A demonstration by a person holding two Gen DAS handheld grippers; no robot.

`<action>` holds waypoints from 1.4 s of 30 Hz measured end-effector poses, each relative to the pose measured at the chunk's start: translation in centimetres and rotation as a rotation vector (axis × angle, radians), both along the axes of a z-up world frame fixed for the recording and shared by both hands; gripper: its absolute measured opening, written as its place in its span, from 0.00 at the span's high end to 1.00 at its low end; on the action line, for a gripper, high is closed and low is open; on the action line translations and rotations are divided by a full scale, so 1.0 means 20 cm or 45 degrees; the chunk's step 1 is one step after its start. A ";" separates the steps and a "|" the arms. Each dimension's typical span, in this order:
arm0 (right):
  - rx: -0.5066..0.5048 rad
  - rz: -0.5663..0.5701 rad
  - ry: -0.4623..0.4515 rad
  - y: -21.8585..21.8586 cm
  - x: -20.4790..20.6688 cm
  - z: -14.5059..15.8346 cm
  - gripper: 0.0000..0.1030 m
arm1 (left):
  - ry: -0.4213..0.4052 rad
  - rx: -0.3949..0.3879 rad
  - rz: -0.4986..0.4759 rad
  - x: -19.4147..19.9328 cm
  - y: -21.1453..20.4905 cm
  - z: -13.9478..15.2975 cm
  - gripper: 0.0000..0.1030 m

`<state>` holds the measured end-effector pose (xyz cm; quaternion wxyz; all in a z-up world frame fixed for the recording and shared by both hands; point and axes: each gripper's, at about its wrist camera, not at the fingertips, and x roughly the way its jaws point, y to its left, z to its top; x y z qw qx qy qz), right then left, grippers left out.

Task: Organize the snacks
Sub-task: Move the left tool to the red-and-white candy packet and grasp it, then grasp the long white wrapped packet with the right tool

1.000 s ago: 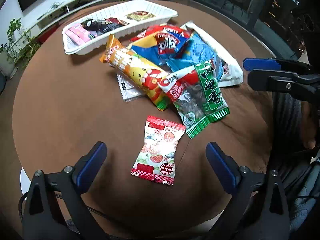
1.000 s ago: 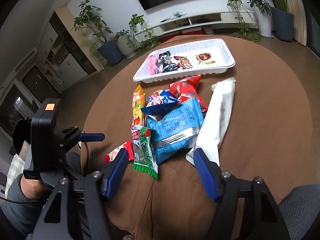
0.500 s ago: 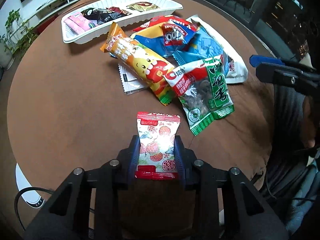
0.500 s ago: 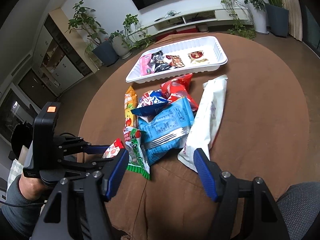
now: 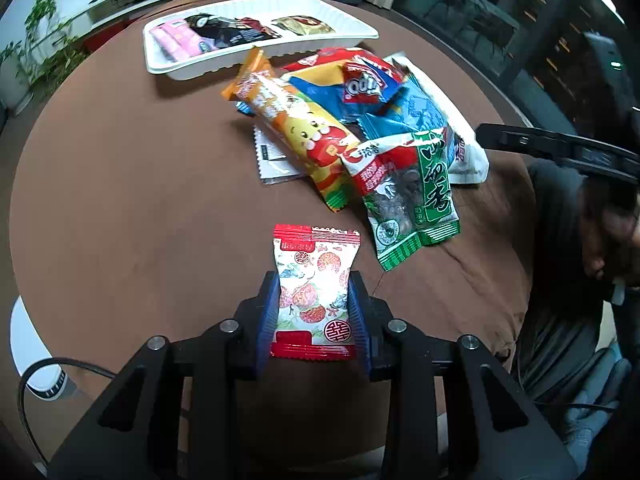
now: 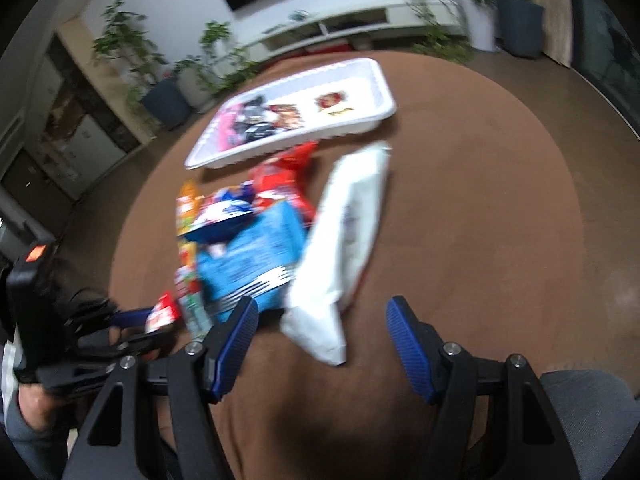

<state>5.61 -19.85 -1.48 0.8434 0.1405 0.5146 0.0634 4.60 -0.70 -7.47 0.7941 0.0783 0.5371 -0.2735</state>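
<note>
My left gripper [image 5: 314,312] is shut on a small white and red candy packet [image 5: 314,288] above the near part of the brown round table [image 5: 120,184]. A pile of snack bags [image 5: 360,128] lies in the table's middle, topped by an orange bag [image 5: 296,128] and a green and red bag [image 5: 408,184]. A white tray [image 5: 256,28] holding a few snacks stands at the far side. My right gripper [image 6: 320,320] is open and empty, just short of a long white bag [image 6: 348,232]. The tray also shows in the right wrist view [image 6: 296,108], blurred.
The person's knees and grey clothing are at the table's near right edge [image 5: 560,320]. A white round object [image 5: 28,344] sits by the floor at left. Potted plants [image 6: 160,72] and a low white TV cabinet [image 6: 352,24] stand behind the table.
My left gripper closed on the candy packet, turned it straight and lifted it. My right gripper moved nearer the white bag and stays open; its view is now blurred.
</note>
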 end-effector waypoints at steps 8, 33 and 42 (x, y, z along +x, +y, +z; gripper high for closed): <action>-0.128 0.047 0.047 0.04 0.17 -0.04 0.35 | 0.001 -0.047 0.057 -0.02 0.06 0.00 0.70; -0.255 0.075 0.162 -0.03 0.30 -0.13 0.60 | 0.018 -0.084 0.100 -0.01 0.09 0.00 0.70; -0.377 0.172 0.143 0.04 0.25 -0.13 0.76 | 0.022 -0.089 0.108 0.00 0.08 0.00 0.70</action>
